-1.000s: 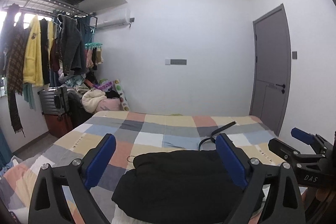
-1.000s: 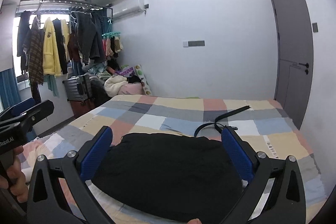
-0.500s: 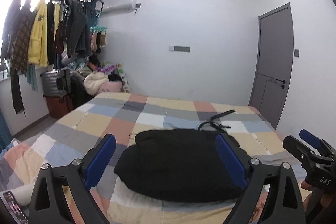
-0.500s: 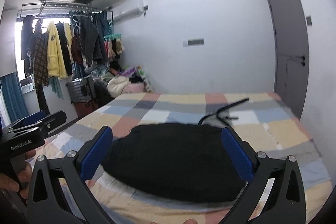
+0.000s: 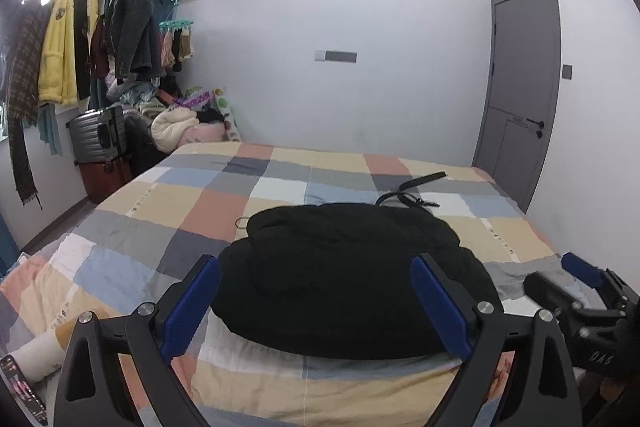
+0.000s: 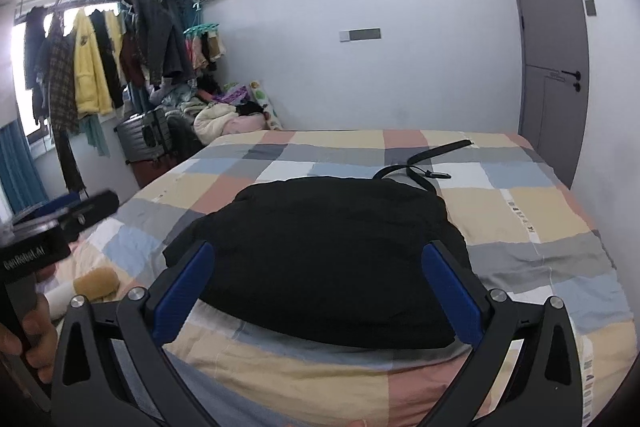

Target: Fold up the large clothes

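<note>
A black garment lies folded in a thick bundle near the front edge of the checked bed; it also shows in the right wrist view. My left gripper is open and empty, held back from the bed in front of the bundle. My right gripper is open and empty, also short of the bundle. Each gripper shows at the edge of the other's view: the right one, the left one.
A black belt lies on the bed behind the garment. A clothes rack with hanging coats, suitcases and a pile of laundry stand at the left. A grey door is at the right.
Both grippers have pulled back from the bed and away from the garment, which now lies farther off. Both stay open and empty.
</note>
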